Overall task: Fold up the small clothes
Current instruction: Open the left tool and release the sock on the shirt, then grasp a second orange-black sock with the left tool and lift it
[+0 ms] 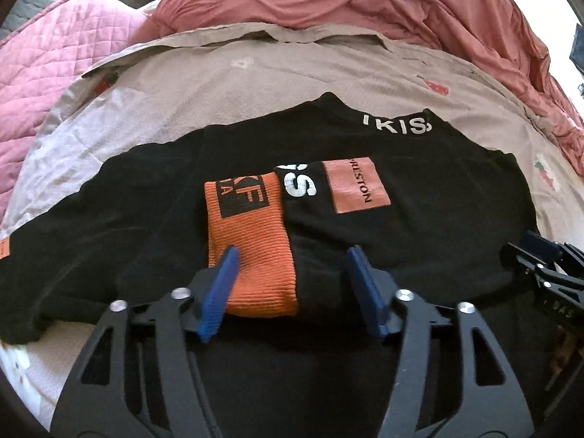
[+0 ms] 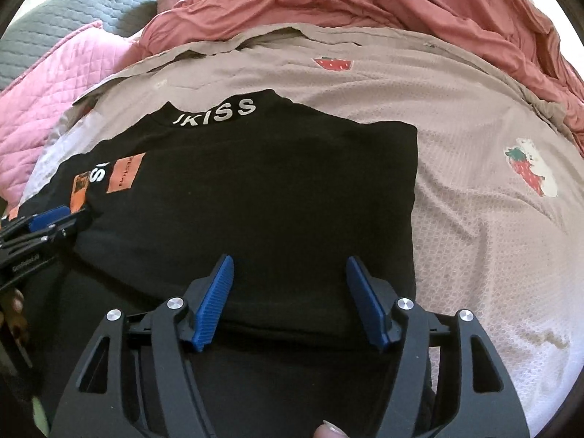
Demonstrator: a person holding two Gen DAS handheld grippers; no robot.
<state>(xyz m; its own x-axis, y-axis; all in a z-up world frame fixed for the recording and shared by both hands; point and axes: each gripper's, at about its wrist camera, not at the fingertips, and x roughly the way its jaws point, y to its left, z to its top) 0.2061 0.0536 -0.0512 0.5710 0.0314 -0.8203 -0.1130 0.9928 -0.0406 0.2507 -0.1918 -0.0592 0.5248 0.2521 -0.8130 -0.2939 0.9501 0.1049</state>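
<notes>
**noob_folder:** why are both grippers parked at the near hem?

**lintroller:** I'd guess they're lining up the next fold. The black shirt [image 2: 255, 197] lies flat on the bed sheet [image 2: 474, 241], right side folded in to a straight edge. Left gripper [image 1: 292, 284] and right gripper [image 2: 290, 292] both have jaws wide, holding nothing. Soft knit, ribbed orange cuff [image 1: 252, 241], waffle-textured sheet.
</notes>
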